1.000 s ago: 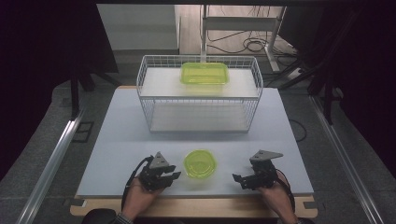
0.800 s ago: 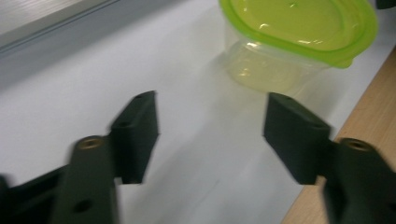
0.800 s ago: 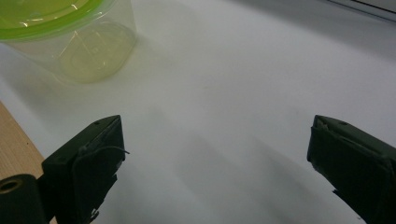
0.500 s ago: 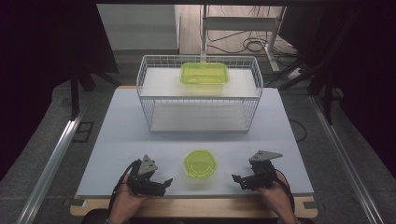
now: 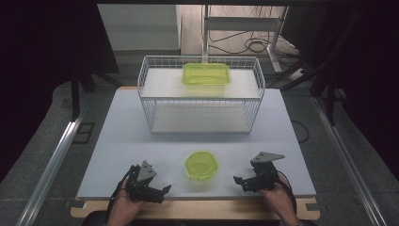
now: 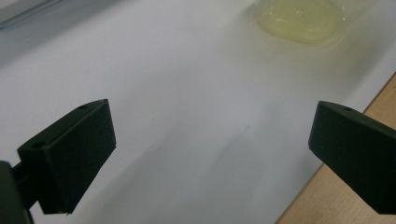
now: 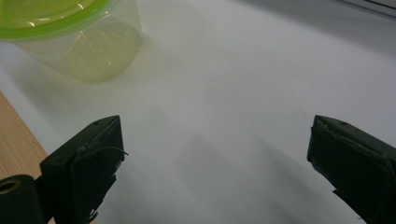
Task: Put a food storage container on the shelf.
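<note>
A round clear tub with a green lid (image 5: 201, 165) stands near the front middle of the white table (image 5: 141, 136). It appears at the top right of the left gripper view (image 6: 301, 21) and at the top left of the right gripper view (image 7: 70, 35). My left gripper (image 5: 160, 192) lies at the front edge to the tub's left, open, jaws wide apart and empty (image 6: 210, 149). My right gripper (image 5: 239, 181) sits to the tub's right, open and empty (image 7: 215, 158). A rectangular green-lidded box (image 5: 206, 75) rests on the upper shelf of a white wire rack (image 5: 146, 101).
The wire rack takes up the back half of the table, with a lower shelf open toward me. A wooden strip (image 5: 211, 209) runs along the table's front edge. Metal rails (image 5: 51, 160) flank the table on the floor.
My left gripper has drawn back toward the front edge and turned to point right. The right gripper and the tub have stayed where they were.
</note>
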A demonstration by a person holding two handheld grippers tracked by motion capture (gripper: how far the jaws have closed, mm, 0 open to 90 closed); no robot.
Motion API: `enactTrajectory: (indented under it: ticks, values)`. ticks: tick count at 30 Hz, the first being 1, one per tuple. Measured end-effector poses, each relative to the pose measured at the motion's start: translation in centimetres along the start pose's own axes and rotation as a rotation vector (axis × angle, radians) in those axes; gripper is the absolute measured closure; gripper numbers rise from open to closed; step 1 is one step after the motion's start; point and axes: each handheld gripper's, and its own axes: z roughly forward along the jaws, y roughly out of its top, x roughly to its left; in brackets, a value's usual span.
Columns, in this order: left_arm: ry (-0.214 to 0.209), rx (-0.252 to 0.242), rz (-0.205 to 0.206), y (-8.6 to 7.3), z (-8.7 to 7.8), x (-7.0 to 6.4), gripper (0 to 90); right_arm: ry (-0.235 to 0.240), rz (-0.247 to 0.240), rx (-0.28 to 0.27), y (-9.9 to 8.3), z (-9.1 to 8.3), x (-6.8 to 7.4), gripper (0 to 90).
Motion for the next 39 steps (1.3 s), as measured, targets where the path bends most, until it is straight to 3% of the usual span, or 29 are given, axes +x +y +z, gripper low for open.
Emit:
enactTrajectory:
  ticks: [9, 14, 26, 34, 39]
  values:
    - [0.022, -0.003, 0.012, -0.1, 0.0, 0.0, 0.2, 0.013, 0.025, -0.035, 0.2, -0.3, -0.2, 2.9]
    - [0.029, -0.003, 0.009, -0.1, -0.1, 0.1, 0.7, 0.041, 0.041, -0.053, 0.6, -0.3, -0.1, 2.9]
    - [0.034, -0.011, -0.003, -0.2, -0.6, 0.5, 1.5, 0.130, 0.089, -0.038, 3.1, -0.5, 0.4, 3.5]
    - [0.039, -0.006, -0.001, -0.2, -0.6, 0.5, 1.8, 0.131, 0.085, -0.013, 4.1, -0.2, 0.9, 17.0]
    - [0.044, -0.001, 0.006, -0.3, -0.8, 0.4, 1.9, 0.158, 0.113, -0.032, 4.8, -0.2, 0.8, 24.2]
